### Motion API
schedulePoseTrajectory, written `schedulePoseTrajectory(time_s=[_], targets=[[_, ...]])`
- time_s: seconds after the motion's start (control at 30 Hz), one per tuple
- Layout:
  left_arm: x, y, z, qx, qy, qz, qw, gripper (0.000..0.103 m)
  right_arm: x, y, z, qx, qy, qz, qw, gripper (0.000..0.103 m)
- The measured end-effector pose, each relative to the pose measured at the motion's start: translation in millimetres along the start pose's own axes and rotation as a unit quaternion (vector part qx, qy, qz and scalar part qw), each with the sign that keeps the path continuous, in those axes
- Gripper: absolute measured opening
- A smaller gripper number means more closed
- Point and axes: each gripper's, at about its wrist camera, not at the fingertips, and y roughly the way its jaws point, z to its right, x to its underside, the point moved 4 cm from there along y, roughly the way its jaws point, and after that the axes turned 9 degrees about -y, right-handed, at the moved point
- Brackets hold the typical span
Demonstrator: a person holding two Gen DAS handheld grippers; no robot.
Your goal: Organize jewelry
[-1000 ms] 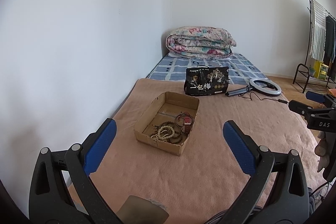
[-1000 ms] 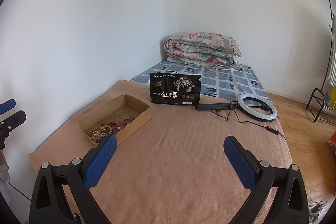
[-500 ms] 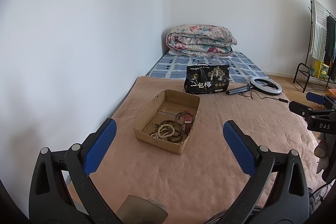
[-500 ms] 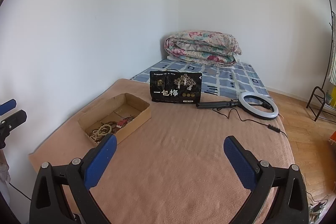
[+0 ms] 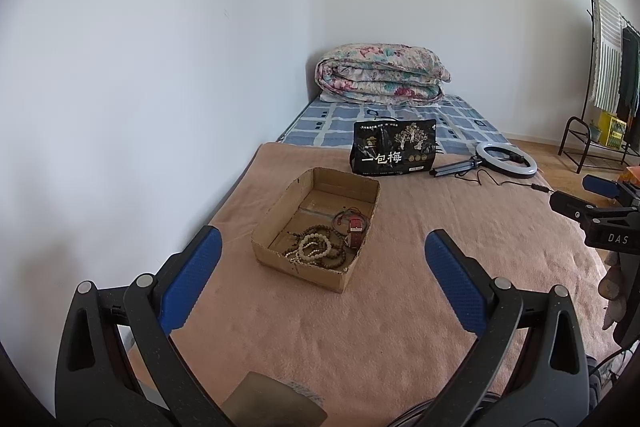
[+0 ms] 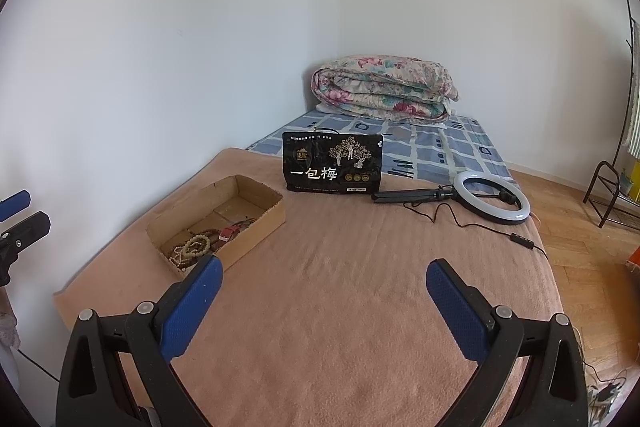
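A plain white wall [image 5: 160, 67] runs along the left side of the room, meeting a second wall at the far corner. Against it stands a bed, its near part covered by a tan blanket [image 5: 360, 327] that serves as the surface. On the blanket's left part sits an open cardboard box [image 5: 316, 227]; the jewelry lies at its near end: pale and brown bead strings [image 5: 316, 247] in a heap, with a red-strapped watch [image 5: 355, 227] just beside them. The left gripper [image 5: 320, 259] hovers above the blanket before the box, its blue-padded fingers wide apart and holding nothing. Beyond the box a black printed bag [image 6: 332, 163] stands upright, and behind it the blue checked mattress [image 6: 440, 147] carries a folded floral quilt [image 6: 384, 87] in the corner. To the right of the bag a ring light [image 6: 492, 197] lies flat with its cable trailing. The right gripper [image 6: 320, 287] hangs over the blanket's middle, fingers likewise spread and empty. Farther right lie the wooden floor [image 6: 580, 227] and a clothes rack [image 5: 608, 67].
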Motion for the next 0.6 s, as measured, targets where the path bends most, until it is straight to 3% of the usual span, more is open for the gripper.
schedulePoseTrajectory(time_s=[0.6], targets=[[2.6,1.9,1.3,-0.003,0.001,0.001,1.0000,0.103,3.1,2.4,1.7,0.002,0.002,-0.002,1.000,0.103]])
